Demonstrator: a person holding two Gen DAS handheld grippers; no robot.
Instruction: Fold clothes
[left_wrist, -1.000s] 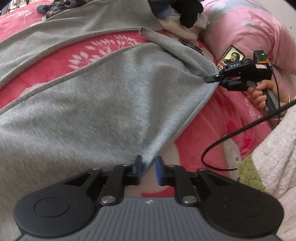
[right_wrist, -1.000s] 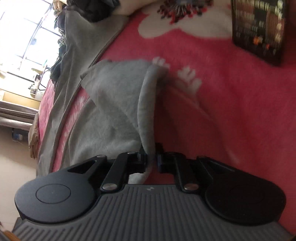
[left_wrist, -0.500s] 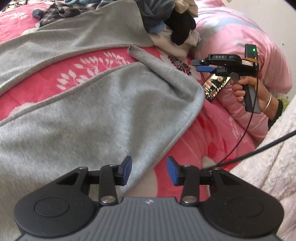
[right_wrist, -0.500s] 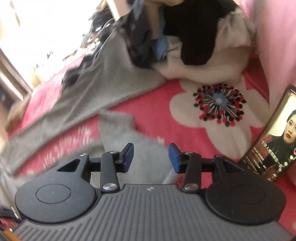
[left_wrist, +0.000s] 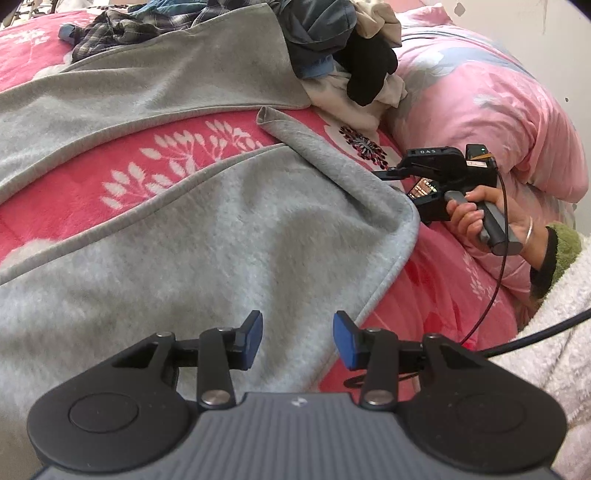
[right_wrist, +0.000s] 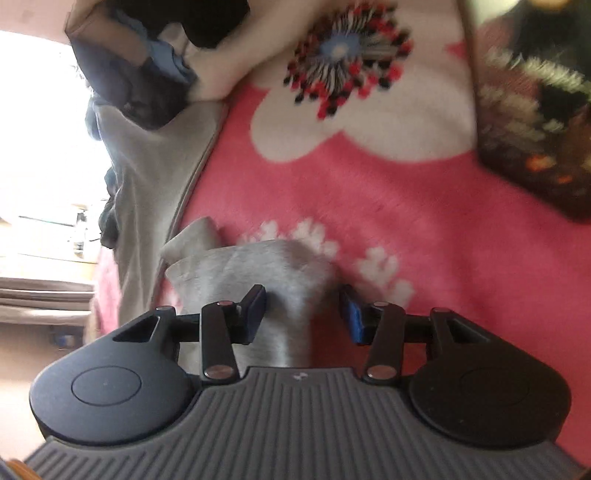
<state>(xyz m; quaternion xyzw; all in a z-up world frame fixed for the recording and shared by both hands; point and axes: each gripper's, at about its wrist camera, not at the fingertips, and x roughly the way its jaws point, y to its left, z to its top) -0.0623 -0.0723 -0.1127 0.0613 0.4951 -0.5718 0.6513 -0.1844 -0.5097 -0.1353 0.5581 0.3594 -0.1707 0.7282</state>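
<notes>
Where the grey fleece garment (left_wrist: 207, 236) lies spread over the pink floral blanket (left_wrist: 122, 177), it fills the centre and left of the left wrist view, its curved hemmed edge running down the right side toward the lower middle, a narrow strip of it reaching up to a folded tip at upper centre. A second stretch of grey cloth crosses the upper left, separated by a band of blanket. Left gripper (left_wrist: 297, 341) hovers at lower centre over the hem area, blue pads apart at a moderate gap, nothing pinched between them. Right gripper (right_wrist: 302, 309), in its own view, sits low centre with a raised fold of the grey garment (right_wrist: 273, 280) between the pads; jaws are closing, left pad against the cloth, right pad just beside it, not clearly pressing. View is blurred. In the left wrist view the right gripper (left_wrist: 388, 174) shows at right, tip at the garment's corner, held by a hand (left_wrist: 484, 218) with a bangle and dark cuff. Pile of dark and cream clothes (left_wrist: 343, 55) sits at upper centre, pink quilt (left_wrist: 491, 110) at upper right, phone (right_wrist: 535, 110) at the upper right of the right wrist view.
</notes>
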